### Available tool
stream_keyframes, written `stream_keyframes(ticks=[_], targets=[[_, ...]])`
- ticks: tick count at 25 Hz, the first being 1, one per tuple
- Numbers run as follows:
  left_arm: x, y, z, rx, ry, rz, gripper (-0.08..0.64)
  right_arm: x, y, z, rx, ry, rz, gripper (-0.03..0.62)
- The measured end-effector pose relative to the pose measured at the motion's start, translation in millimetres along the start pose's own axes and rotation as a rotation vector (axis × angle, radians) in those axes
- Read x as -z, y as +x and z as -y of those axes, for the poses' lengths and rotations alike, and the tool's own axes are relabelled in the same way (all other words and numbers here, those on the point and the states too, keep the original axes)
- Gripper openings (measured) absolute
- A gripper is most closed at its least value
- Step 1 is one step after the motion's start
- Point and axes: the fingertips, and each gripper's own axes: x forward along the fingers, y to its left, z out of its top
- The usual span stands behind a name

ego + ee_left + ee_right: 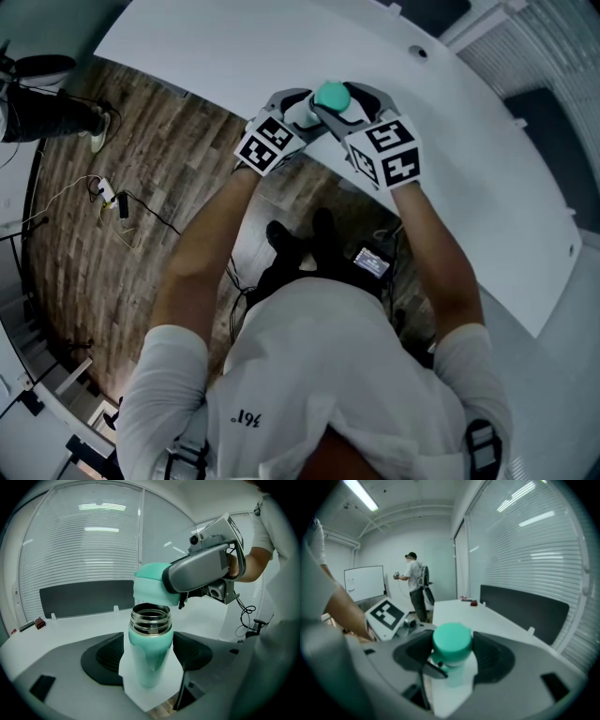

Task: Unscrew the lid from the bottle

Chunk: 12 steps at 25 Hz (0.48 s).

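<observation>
The bottle (149,654) stands upright, clamped between the left gripper's (298,112) jaws, with its threaded steel mouth exposed. The lid (151,584), grasped in the right gripper's (452,652) jaws, hangs just above that mouth, off the threads. Both are held over the table's (281,37) near edge. Bare tabletop spreads beyond the jaws.

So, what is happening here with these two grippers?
A person is opening a mint-green metal bottle over the white table. The left gripper holds the bottle's body between its fingers. The right gripper holds the round mint-green lid. The lid is already off the threaded steel neck and is just above it.
</observation>
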Motion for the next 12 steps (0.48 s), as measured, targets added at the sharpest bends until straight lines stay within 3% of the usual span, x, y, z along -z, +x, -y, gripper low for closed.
stream_keyframes(ticks=[12], targets=[[-8.0,-18.0,-3.3,-0.01,-0.02,0.042,0.331,-3.0,-2.2,3.1,0.011,0.027,0.013,0.282]])
